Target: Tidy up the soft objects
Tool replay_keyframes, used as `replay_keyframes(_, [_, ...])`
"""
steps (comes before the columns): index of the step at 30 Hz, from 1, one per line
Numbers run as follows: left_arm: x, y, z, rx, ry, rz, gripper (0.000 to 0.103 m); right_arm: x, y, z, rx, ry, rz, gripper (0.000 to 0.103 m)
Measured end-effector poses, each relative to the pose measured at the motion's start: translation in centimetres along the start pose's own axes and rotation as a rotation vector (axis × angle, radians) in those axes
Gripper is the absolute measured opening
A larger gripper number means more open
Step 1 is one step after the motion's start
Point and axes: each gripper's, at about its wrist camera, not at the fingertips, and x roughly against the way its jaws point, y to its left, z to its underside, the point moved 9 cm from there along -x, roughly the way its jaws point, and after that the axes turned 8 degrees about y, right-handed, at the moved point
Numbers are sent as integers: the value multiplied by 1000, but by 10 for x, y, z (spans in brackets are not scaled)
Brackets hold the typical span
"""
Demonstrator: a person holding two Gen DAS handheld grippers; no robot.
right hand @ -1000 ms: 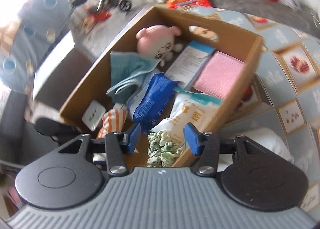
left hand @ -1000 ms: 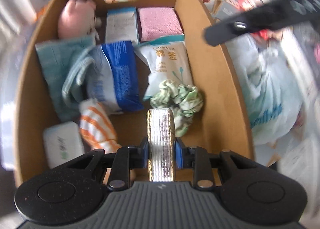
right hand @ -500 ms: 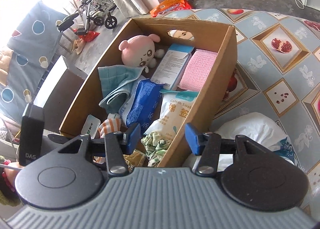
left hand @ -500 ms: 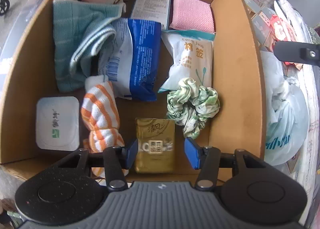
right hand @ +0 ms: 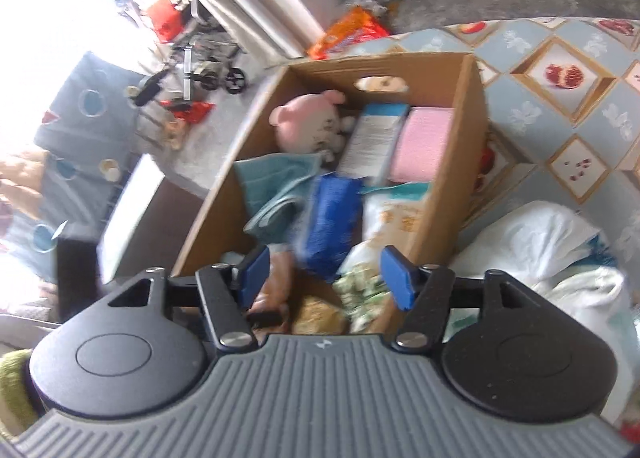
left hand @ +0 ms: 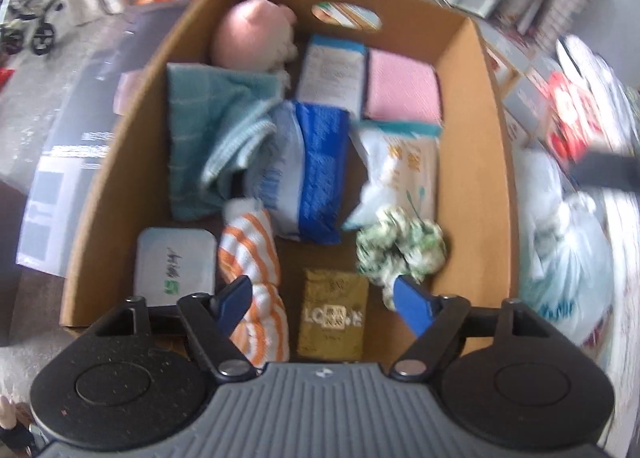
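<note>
A cardboard box [left hand: 474,162] holds soft things: a pink plush [left hand: 250,38], a teal towel [left hand: 208,130], a blue wipes pack [left hand: 318,162], a pink cloth [left hand: 402,86], a white cotton pack [left hand: 404,174], a green scrunchie [left hand: 402,248], an orange striped sock [left hand: 256,278], a white case [left hand: 174,264] and a gold tissue pack [left hand: 334,314]. My left gripper [left hand: 325,306] is open and empty above the tissue pack. My right gripper [right hand: 325,278] is open and empty above the box's near end [right hand: 440,194].
White plastic bags [right hand: 548,242] lie right of the box on a patterned cover [right hand: 560,90]. A grey panel [left hand: 80,130] lies left of the box. Clutter and a wheeled frame [right hand: 208,66] stand on the floor beyond.
My left gripper opened and let the gold tissue pack go; it now lies flat on the box floor. The left gripper has pulled back and up. The right gripper stays open.
</note>
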Motion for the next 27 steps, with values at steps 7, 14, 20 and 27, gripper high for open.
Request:
replay_keyframes(7, [18, 8, -13, 154, -93, -77, 87, 25, 10, 26, 60, 40, -17, 72])
replay_keyframes(14, [43, 12, -3, 293, -114, -157, 93, 38, -3, 45, 104, 78, 90, 80])
replay_keyframes(20, [59, 13, 18, 405, -127, -196, 94, 36, -8, 58, 160, 99, 136, 83])
replay_keyframes(27, [60, 11, 40, 409, -88, -235, 94, 26, 1, 62, 238, 101, 217, 90])
